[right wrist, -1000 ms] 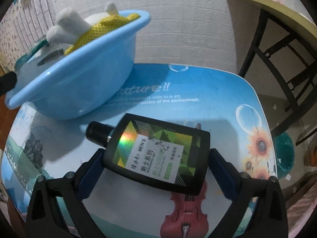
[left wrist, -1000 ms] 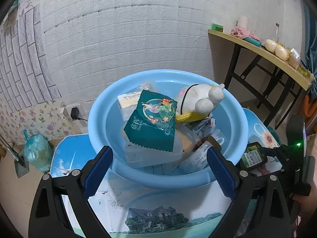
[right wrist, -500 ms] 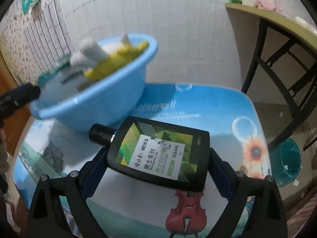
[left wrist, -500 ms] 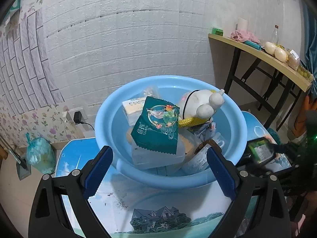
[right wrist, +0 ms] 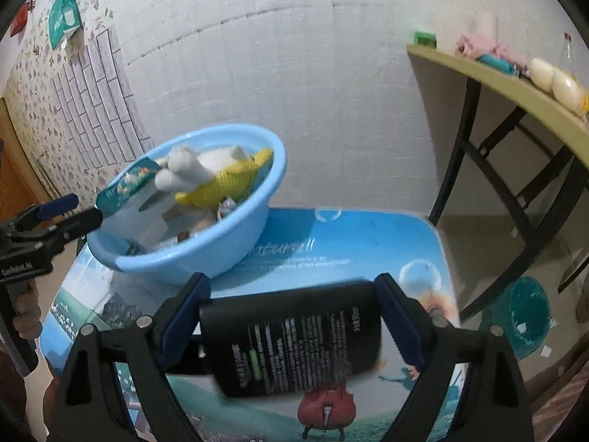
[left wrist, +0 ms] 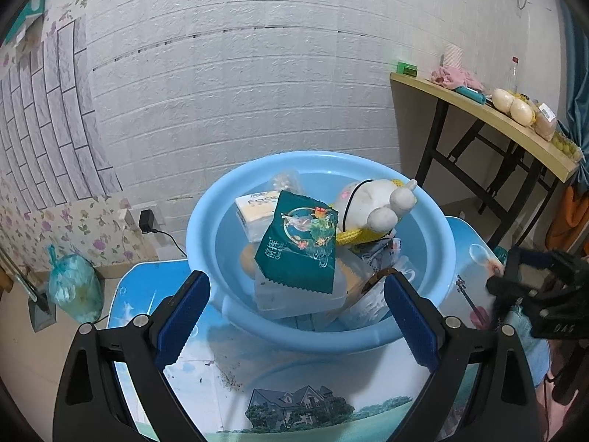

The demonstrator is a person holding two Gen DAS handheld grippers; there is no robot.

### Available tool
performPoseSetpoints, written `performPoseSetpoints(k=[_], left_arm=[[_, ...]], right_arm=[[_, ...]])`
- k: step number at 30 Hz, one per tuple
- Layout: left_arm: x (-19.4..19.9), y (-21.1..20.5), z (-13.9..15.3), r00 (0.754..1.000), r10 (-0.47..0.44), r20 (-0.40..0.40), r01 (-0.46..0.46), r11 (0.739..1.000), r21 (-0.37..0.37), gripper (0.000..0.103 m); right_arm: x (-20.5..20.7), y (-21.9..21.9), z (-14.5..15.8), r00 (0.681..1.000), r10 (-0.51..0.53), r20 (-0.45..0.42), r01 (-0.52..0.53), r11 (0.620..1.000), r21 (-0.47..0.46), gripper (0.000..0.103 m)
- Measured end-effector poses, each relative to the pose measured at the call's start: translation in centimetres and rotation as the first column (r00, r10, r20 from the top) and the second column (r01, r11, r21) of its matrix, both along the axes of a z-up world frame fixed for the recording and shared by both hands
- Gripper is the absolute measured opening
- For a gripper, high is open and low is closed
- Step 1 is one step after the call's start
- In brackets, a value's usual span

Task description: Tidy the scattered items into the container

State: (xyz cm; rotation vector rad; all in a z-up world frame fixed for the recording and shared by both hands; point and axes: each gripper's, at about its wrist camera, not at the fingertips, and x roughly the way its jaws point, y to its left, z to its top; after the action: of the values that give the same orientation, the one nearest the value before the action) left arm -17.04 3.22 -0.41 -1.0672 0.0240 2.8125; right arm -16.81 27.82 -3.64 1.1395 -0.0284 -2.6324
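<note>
A: Eyes on the black bottle (right wrist: 291, 339). It sits crosswise between the blue pads of the right gripper (right wrist: 291, 316), back label facing up, lifted clear of the table (right wrist: 368, 235).

B: Flat, stiff plastic by the look of it. I'd judge it solid enough to take a firm squeeze, but those smooth sides could slide, and it looks tilted in the hold.

A: Agreed. The jaws have just been closing, and the pads now press its two narrow ends. So the bottle spans nearly the whole wide gap. Gripping across the broad body like this is the sensible hold; the cap end, down on the left side, would be too thin.

B: Where is it against the basin (right wrist: 235, 250)?

A: In front of it and to its right, near but not over the rim. The basin holds a plush toy (right wrist: 206, 173), a green packet (left wrist: 300, 248) and boxes, piled high.

B: And the left gripper (left wrist: 296, 307)?

A: Spread wide, holding nothing, hovering just in front of the basin's near rim. A hand (right wrist: 25, 309) grips its handle.

B: The pile leaves little room, so the bottle may rest on top.
</note>
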Motion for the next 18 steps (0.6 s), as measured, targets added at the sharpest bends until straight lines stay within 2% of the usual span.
performPoseSetpoints(k=[5,6,7,8,10,11,13,15,16,18], left_arm=[[0.1,-0.3,-0.2,1.000,0.003,0.006,-0.003,1.000,-0.008,0.096],[0.1,-0.5,-0.3,1.000,0.005,0.007,-0.005,1.000,-0.006,0.096],[0.1,-0.5,-0.3,1.000,0.006,0.009,-0.006,1.000,-0.005,0.096],[0.1,-0.6,-0.4,1.000,0.008,0.010,-0.008,1.000,-0.002,0.096],[0.1,-0.9,-0.5,1.000,0.013,0.012,-0.014,1.000,0.004,0.096],[0.1,-0.9,-0.5,1.000,0.015,0.012,-0.015,1.000,0.007,0.096],[0.1,-1.1,-0.5,1.000,0.017,0.012,-0.017,1.000,0.014,0.096],[0.4,-1.2,-0.7,1.000,0.014,0.013,-0.014,1.000,0.013,0.096],[0.4,-1.2,-0.7,1.000,0.013,0.015,-0.014,1.000,0.011,0.096],[0.6,-1.3,-1.0,1.000,0.012,0.022,-0.012,1.000,0.007,0.096]], right_arm=[[0.0,-0.1,-1.8,0.999,0.005,0.047,-0.005,1.000,-0.013,0.090],[0.1,-0.1,-1.8,0.999,0.007,0.047,-0.007,1.000,-0.017,0.082],[0.1,-0.1,-1.6,0.999,0.007,0.040,-0.006,1.000,-0.013,0.057],[0.1,0.0,-1.3,1.000,0.001,0.025,-0.001,1.000,-0.002,0.012],[-0.2,0.6,-0.8,1.000,0.002,0.024,-0.001,0.999,-0.036,0.012],[-0.5,0.5,-0.8,0.999,0.009,0.034,-0.008,1.000,-0.024,0.013],[-0.7,0.6,-1.1,0.998,0.007,0.057,-0.006,1.000,-0.020,0.033],[-0.8,0.7,-2.1,0.994,0.030,0.109,-0.025,0.999,-0.046,0.088],[-0.6,0.5,-2.6,0.991,0.045,0.127,-0.039,0.998,-0.049,0.096],[0.0,0.3,-3.3,0.989,0.074,0.130,-0.070,0.997,-0.041,0.097]])
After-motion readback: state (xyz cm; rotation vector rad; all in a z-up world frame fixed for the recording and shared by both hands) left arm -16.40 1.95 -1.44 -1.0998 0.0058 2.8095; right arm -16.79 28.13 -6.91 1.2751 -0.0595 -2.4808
